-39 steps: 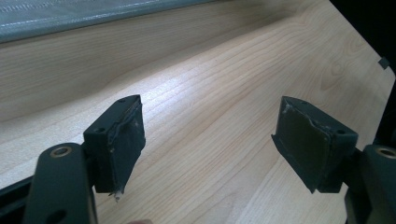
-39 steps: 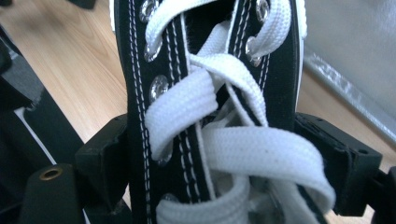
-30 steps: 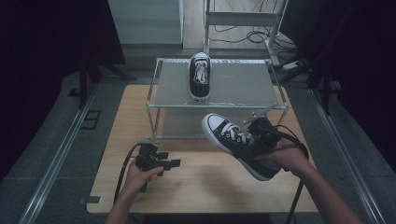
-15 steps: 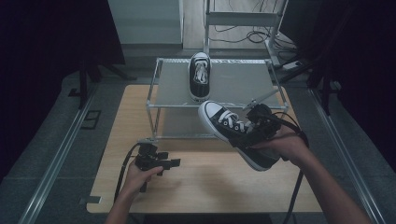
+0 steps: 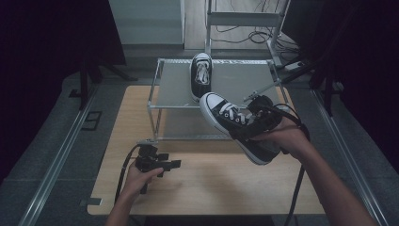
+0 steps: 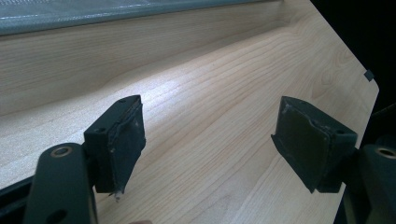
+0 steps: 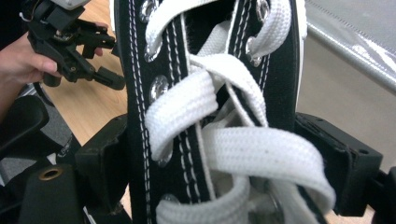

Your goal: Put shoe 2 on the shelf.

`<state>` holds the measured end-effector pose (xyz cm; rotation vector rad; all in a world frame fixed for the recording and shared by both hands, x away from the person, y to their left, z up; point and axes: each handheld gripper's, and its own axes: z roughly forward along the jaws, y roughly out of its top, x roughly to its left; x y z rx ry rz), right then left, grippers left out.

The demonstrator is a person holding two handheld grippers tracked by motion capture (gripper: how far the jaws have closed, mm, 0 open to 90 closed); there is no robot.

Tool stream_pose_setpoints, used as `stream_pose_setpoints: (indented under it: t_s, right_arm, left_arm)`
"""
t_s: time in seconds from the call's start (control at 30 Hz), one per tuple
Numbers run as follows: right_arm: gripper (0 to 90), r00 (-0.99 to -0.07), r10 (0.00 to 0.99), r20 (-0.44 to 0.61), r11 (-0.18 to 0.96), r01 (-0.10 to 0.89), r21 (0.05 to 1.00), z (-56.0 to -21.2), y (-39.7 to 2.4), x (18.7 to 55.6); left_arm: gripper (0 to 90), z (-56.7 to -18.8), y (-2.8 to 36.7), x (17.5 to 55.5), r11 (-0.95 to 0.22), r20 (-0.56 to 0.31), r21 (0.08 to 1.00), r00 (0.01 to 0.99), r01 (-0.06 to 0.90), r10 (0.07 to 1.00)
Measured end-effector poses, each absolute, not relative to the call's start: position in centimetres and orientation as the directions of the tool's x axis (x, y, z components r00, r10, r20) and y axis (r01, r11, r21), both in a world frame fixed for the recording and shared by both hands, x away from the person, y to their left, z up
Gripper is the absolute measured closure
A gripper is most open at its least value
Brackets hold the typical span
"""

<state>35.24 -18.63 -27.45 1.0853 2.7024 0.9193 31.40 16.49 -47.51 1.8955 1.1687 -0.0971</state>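
Note:
My right gripper [image 5: 256, 123] is shut on a black sneaker with white laces [image 5: 233, 123] and holds it in the air just in front of the rack, toe tilted toward the far left. In the right gripper view the laced upper [image 7: 205, 107] sits squeezed between both jaws. A matching sneaker [image 5: 200, 77] lies on the rack's grey shelf [image 5: 244, 82], toe toward me. My left gripper [image 5: 168, 165] rests low over the wooden table [image 5: 211, 188] at the near left. Its pads [image 6: 123, 135] stand apart over bare wood with nothing between them.
The metal-framed rack stands at the back of the table, with open room under its shelf. Cables trail from both grippers toward me. A second metal frame [image 5: 244, 19] and loose cables lie on the floor beyond. The table's right edge [image 6: 369, 88] is close to the left gripper.
My right hand has carried the sneaker upward and a little toward the rack. The left hand and its gripper have stayed where they were.

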Motion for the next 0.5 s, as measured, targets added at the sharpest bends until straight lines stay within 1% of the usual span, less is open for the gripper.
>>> stream_pose_setpoints:
  t_s: [0.17,0.2,0.5]
  right_arm:
    - [17.0,-0.729,0.665,0.165,0.541,0.622,0.566,-27.2,-18.7,36.0]
    - [17.0,-0.713,0.680,0.174,0.522,0.636,0.568,-27.0,-18.7,36.3]
    - [17.0,-0.665,0.723,0.186,0.465,0.669,0.579,-26.0,-19.0,37.8]
  left_arm:
    - [24.4,-47.5,16.5,31.4,-0.167,-0.480,0.633,0.552,0.756,0.682]
    - [24.4,-47.5,16.6,31.4,-0.164,-0.484,0.631,0.550,0.758,0.681]
    - [24.4,-47.6,16.6,31.5,-0.162,-0.487,0.627,0.546,0.762,0.681]
